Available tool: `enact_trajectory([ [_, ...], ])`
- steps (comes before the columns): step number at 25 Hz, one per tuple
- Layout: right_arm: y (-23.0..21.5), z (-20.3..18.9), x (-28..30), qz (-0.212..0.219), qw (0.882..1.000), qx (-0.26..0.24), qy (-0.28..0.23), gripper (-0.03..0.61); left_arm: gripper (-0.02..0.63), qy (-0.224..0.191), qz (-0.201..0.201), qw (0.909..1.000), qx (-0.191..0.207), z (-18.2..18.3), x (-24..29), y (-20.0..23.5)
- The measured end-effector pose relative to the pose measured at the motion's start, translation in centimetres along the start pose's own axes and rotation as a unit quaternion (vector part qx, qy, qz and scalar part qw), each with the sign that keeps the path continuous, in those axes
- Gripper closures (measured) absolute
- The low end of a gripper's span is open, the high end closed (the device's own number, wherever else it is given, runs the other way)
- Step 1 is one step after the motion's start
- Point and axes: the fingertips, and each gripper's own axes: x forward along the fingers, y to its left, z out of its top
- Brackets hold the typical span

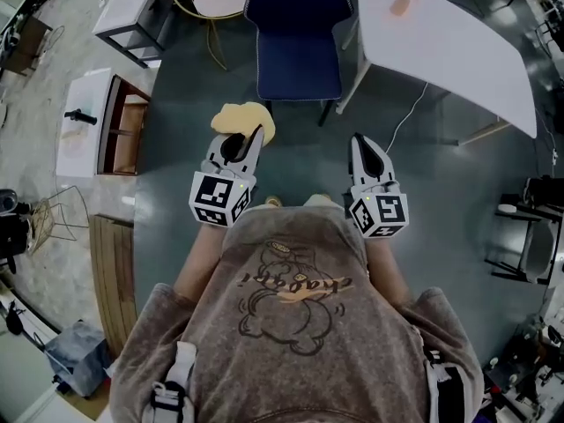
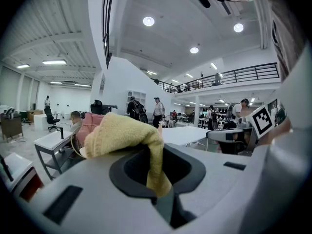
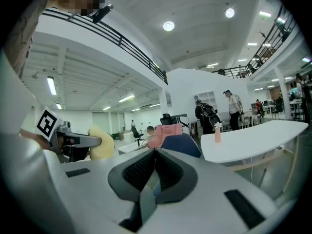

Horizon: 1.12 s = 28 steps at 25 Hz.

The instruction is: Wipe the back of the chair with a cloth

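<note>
- Left gripper (image 1: 250,141): jaws clamped on one corner of a pale yellow terry cloth (image 1: 243,118). The left gripper view shows the pinch near the jaw tips (image 2: 162,186), and the rest of the cloth (image 2: 122,134) is bunched over the top of the jaws.
- Right gripper (image 1: 359,144): jaws pressed together with nothing between them, confirmed in the right gripper view (image 3: 154,165). It is held level with the left one, the two well apart.
- Task thing: navy blue upholstered chair (image 1: 298,55), straight ahead of both grippers and not touched by the cloth. Its backrest seems to be at the far end, seat toward the person, but I can't be sure. It shows blue past the right jaws (image 3: 183,145).
- Step, as I judge it: approach. The cloth is in hand and wiping has not begun.
- Next move likely calls for stepping in, lifting the left gripper to the backrest, laying the loose bunch flat on the fabric and sweeping it across. The right gripper is free to steady the chair.
- Edges: white tabletop (image 1: 458,51) sits just beside the chair on the right, with its slanted white leg (image 1: 352,82) near the seat. A thin white cable (image 1: 407,117) drops to the floor there.
- A yellow hose loop (image 1: 198,11) lies near the chair on the left, and an open wooden cabinet (image 1: 123,126) stands farther left.
- Room: the grey floor (image 1: 300,157) between person and chair is open, and the left side gives more swing than the right.
</note>
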Motion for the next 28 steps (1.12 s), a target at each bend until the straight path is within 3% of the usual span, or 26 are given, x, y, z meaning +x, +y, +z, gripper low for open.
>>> enact_trajectory([
  [5, 0.8, -0.3, 0.6, -0.013, 1.000, 0.005, 0.003, 0.552, 0.561, -0.003, -0.007, 1.0000, -0.005, -0.1, 0.5, 2.0],
  [13, -2.3, -0.1, 4.1, -0.024, 1.000, 0.014, 0.006, 0.552, 0.561, -0.013, -0.015, 0.9998, -0.005, 1.5, 5.2, 3.6],
  [19, -5.2, 0.2, 10.1, -0.010, 1.000, 0.018, 0.010, 0.552, 0.561, -0.012, -0.009, 0.9999, -0.008, 2.5, 10.9, 6.6],
  [28, -12.1, 4.3, 19.8, 0.016, 1.000, 0.013, 0.019, 0.552, 0.561, -0.004, 0.004, 0.9999, -0.011, 6.4, 21.5, 10.1],
])
